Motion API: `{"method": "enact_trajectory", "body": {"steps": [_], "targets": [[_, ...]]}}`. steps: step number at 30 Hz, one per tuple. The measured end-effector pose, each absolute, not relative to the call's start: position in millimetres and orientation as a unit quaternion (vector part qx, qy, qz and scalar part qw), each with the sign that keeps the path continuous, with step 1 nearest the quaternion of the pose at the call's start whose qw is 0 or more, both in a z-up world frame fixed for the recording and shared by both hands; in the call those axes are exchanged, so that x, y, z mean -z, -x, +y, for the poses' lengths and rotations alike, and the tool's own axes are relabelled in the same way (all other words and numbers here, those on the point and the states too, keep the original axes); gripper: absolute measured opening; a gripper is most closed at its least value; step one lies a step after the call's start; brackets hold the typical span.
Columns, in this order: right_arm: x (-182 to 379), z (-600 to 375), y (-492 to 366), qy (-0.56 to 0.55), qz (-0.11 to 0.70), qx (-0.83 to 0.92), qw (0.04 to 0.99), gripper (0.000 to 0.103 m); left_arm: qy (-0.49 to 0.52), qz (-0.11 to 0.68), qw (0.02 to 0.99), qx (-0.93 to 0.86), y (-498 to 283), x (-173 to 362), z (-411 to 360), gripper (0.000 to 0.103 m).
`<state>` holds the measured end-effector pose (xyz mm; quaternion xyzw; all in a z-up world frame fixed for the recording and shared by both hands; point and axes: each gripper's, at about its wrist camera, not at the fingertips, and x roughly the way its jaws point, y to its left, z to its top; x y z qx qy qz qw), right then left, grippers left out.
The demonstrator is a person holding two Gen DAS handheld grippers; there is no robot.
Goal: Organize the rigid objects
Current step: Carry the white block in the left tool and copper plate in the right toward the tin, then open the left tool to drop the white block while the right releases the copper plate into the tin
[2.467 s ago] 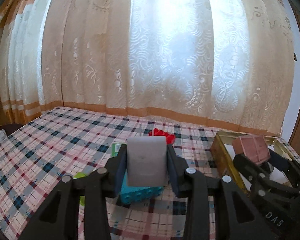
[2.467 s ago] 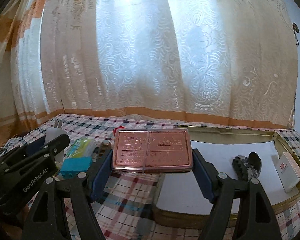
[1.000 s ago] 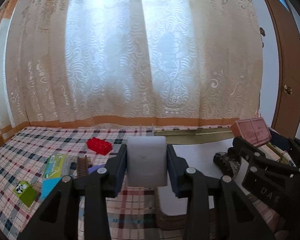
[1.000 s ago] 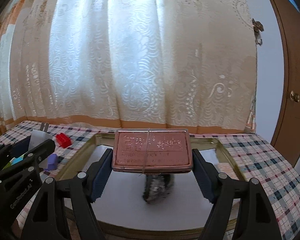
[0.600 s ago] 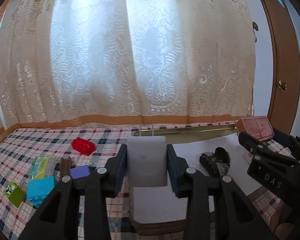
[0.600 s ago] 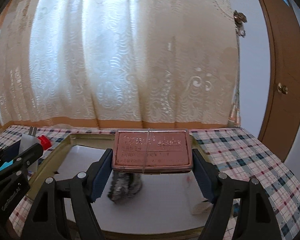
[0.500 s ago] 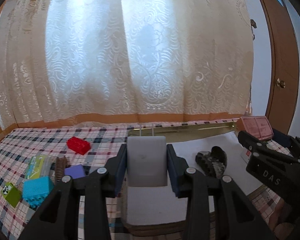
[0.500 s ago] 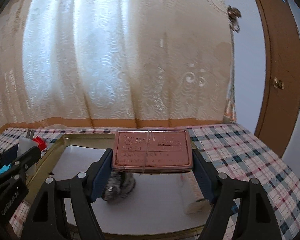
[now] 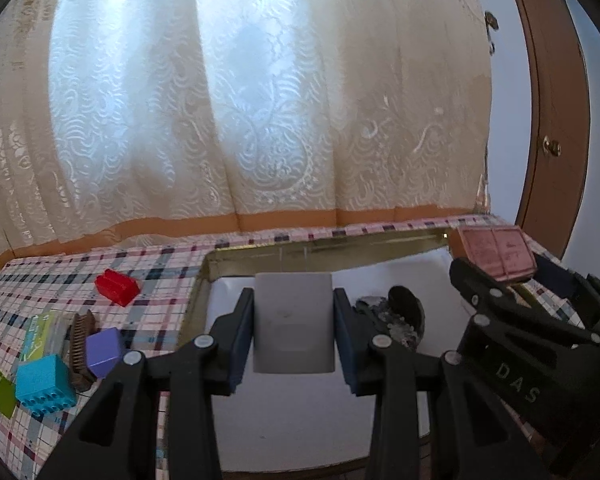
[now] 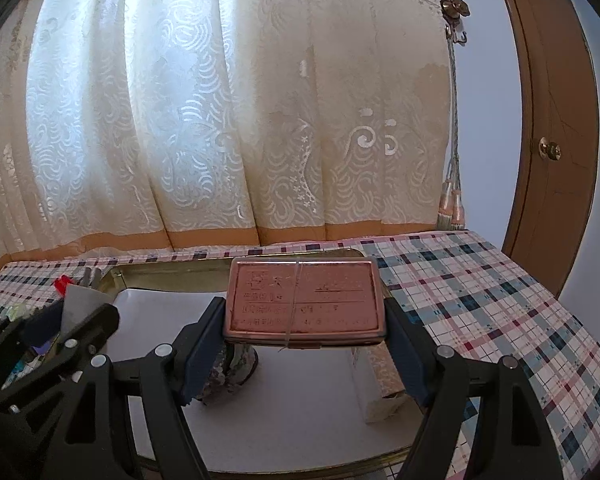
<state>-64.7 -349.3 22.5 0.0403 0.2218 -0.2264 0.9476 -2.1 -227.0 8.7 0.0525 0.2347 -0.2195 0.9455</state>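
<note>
My left gripper (image 9: pixel 293 322) is shut on a white plug adapter (image 9: pixel 293 322), held above the left part of a gold-rimmed tray (image 9: pixel 324 246) with a white floor. The adapter's prongs point away toward the tray's far rim. My right gripper (image 10: pixel 304 304) is shut on a flat copper-pink tin (image 10: pixel 304 300), held level over the same tray (image 10: pixel 172 270). In the left wrist view the right gripper (image 9: pixel 512 268) with the pink tin (image 9: pixel 496 252) hangs at the tray's right side. In the right wrist view the left gripper (image 10: pixel 76 312) stands at the tray's left edge.
A dark speckled object (image 9: pixel 396 316) and a small white box (image 10: pixel 374 384) lie in the tray. On the plaid tablecloth (image 10: pixel 480 292) left of the tray lie a red brick (image 9: pixel 117 286), a purple block (image 9: pixel 104 346), a brown comb (image 9: pixel 80 340), a cyan brick (image 9: pixel 44 384) and green packets (image 9: pixel 38 334). Curtains hang behind.
Both grippers have carried their objects rightward over the tray. The loose toys have slid toward the left edge of the left wrist view. Both grips are unchanged.
</note>
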Motion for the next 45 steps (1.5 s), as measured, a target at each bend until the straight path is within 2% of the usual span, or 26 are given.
{"method": "enact_trajectory", "body": {"steps": [22,24,25,26,28,41,45], "targets": [[-20.8,-350.5,61.6,-0.043,0.234,0.229,0.944,0.078,-0.077,0.272,0.933,0.225,-7.7,-1.4,-238.9,0.037],[-21.9,-349.8,64.0,-0.042,0.227,0.232,0.945,0.078,-0.077,0.275,0.933,0.219,-8.8,-0.8,-238.8,0.043],[-22.5,-349.8,65.3,-0.042,0.223,0.237,0.944,0.079,-0.078,0.271,0.936,0.212,-7.7,-1.3,-238.2,0.061],[-22.6,-350.3,66.2,-0.043,0.221,0.242,0.944,0.083,-0.079,0.268,0.937,0.209,-6.3,-1.8,-237.7,0.085],[-23.1,-352.8,68.7,-0.053,0.217,0.25,0.942,0.09,-0.08,0.257,0.941,0.205,-2.4,-3.7,-236.9,0.103],[-35.7,-333.1,95.5,-0.052,0.121,0.249,0.959,0.09,-0.028,0.218,0.956,0.193,5.0,-12.9,-212.6,0.103],[-36.9,-326.7,96.4,-0.039,0.117,0.273,0.954,0.09,-0.035,0.2,0.962,0.182,12.0,-15.2,-211.1,0.103]]}}
